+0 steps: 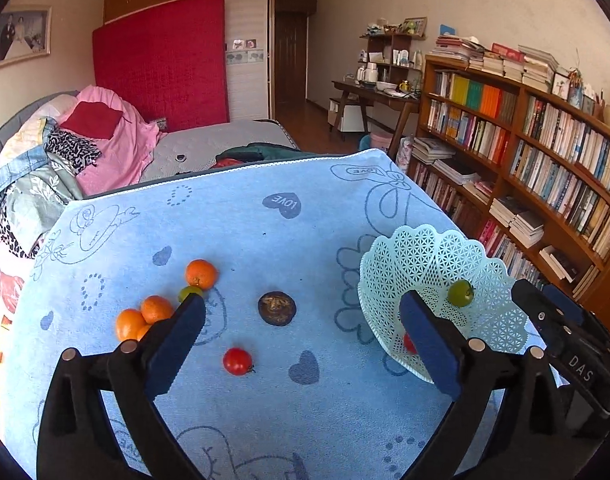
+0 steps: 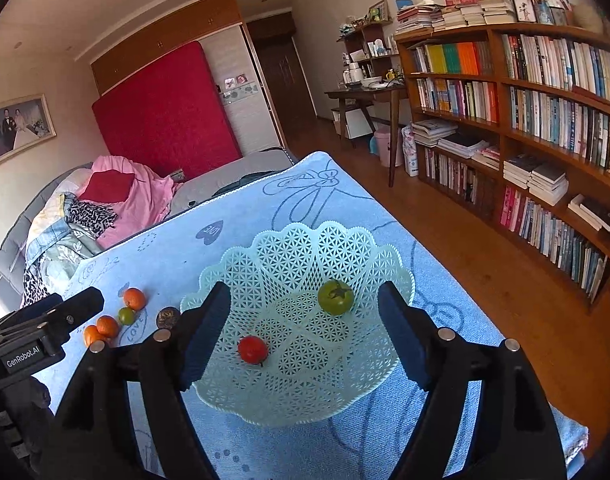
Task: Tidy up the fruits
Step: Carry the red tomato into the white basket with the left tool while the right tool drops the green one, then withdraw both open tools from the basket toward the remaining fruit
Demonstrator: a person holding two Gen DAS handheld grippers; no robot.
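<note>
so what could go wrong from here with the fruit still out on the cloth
The red tomato on the cloth is round and may roll if the open left gripper nudges it. The lattice basket sits near the cloth's right edge, so a bump could push it off. The oranges are clustered; grabbing one may scatter the rest.

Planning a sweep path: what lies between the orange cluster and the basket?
A dark brown fruit lies between oranges and basket, left wrist view.
</note>
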